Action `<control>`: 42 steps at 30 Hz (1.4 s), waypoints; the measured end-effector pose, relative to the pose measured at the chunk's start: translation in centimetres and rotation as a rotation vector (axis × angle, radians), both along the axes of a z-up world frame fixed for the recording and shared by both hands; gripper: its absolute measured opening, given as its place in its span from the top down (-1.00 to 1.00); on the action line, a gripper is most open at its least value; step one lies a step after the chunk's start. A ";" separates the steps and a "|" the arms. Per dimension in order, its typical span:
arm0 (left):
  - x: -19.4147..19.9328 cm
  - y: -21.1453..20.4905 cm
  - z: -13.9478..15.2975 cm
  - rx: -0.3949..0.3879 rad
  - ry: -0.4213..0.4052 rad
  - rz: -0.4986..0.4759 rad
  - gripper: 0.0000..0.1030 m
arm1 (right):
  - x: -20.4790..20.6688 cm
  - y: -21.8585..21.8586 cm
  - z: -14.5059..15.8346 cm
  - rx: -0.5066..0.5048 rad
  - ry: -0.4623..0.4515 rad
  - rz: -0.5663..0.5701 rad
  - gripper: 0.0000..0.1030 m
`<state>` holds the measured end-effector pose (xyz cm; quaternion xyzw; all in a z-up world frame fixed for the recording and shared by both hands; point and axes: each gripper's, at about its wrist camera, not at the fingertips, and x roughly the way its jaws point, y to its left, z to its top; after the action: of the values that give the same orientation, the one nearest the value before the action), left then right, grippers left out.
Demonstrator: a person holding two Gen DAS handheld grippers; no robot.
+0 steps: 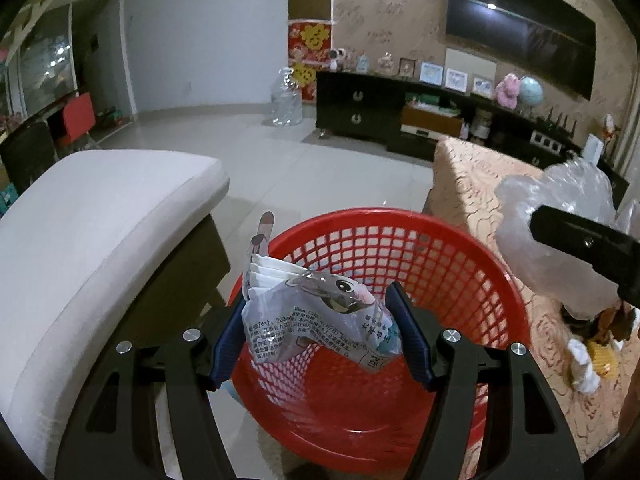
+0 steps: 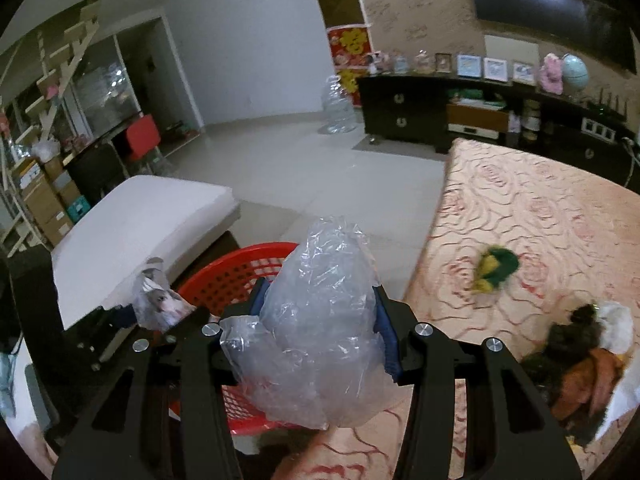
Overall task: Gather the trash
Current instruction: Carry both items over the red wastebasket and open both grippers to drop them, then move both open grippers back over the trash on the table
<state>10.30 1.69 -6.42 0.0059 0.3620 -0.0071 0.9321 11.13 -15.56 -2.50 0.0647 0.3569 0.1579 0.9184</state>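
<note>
Clamped between the pads of my left gripper (image 1: 320, 320) is a crumpled grey tissue packet (image 1: 316, 320), held partly open above the red basket (image 1: 460, 264). Beside the basket, over its rim nearest the patterned table (image 2: 540, 208), my right gripper (image 2: 320, 320) squeezes a clear plastic bag (image 2: 320, 320).
</note>
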 end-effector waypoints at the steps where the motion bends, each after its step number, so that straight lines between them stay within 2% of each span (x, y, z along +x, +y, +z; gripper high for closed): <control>1: 0.1 0.1 -0.1 0.004 0.006 0.006 -0.24 | 0.3 0.4 -0.2 -0.003 0.006 0.007 0.06; 7: 0.8 1.1 -0.5 -0.022 0.039 0.035 -0.25 | 1.2 1.5 -0.8 0.012 0.039 0.021 -0.09; 12: 1.1 1.1 -0.5 -0.026 0.047 0.032 -0.29 | 1.5 1.2 -1.0 0.033 0.052 0.009 -0.35; 15: 1.4 1.2 -0.6 -0.035 0.052 0.030 -0.32 | 1.5 0.8 -0.9 0.037 0.054 0.001 -0.35; 20: 1.4 1.5 -0.4 -0.052 0.044 0.038 -0.55 | 0.8 0.1 -0.6 0.045 0.045 -0.012 -0.35; 25: 0.9 1.7 -0.1 -0.075 0.020 0.042 -0.64 | 0.2 -0.9 -0.5 0.039 0.034 -0.035 -0.35; 34: 0.1 1.0 0.8 -0.116 -0.032 0.006 -0.65 | -1.9 -3.9 -0.5 0.018 0.015 -0.091 -0.35; 42: -0.7 -0.2 1.0 -0.108 -0.058 -0.034 -0.65 | -5.6 -8.9 -1.1 -0.045 0.001 -0.195 -0.37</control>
<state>9.57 1.50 -5.44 -0.0381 0.3336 -0.0422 0.9410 5.51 -24.41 -3.56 0.0786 0.3527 0.0598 0.9305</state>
